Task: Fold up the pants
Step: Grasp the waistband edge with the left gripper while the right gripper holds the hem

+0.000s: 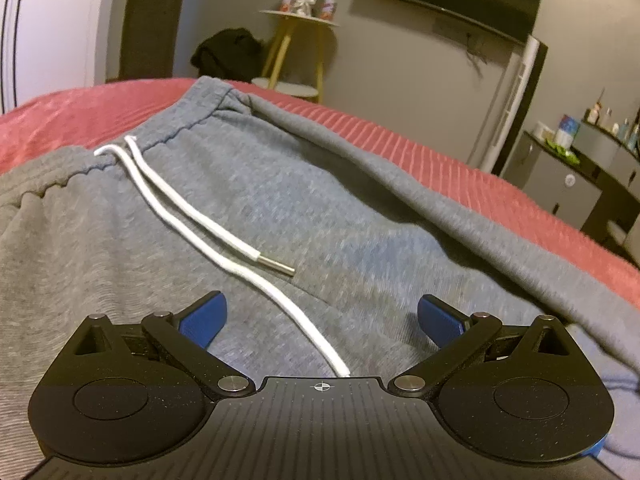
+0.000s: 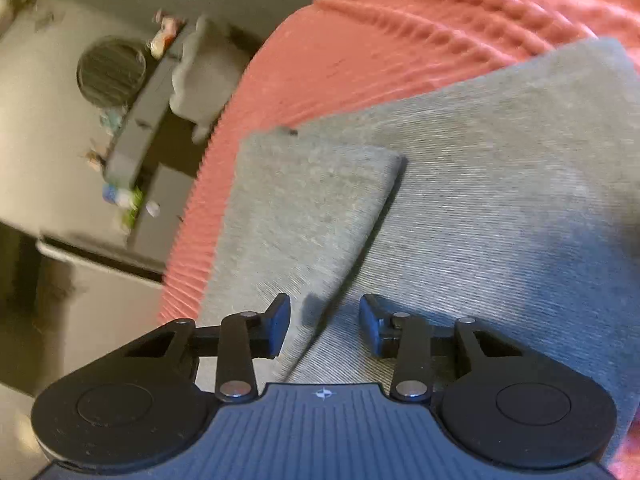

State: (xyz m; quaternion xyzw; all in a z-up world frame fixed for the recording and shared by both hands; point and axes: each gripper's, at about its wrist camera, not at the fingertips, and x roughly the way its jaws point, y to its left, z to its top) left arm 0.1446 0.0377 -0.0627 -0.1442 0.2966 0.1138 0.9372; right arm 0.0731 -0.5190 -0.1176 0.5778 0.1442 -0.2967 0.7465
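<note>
Grey pants flat on red bedspread, white drawstring across front. L gripper jaws spread wide, empty. R gripper jaws apart over folded leg, gripping nothing.

Bare ribbed red bedspread at upper right offers clear passage; grey fleece sweatpants with white drawstring cover frame centre.

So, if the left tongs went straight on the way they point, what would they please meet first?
Probably the grey pants, near the white drawstring lying between the open left tongs; depth is unclear.
</note>
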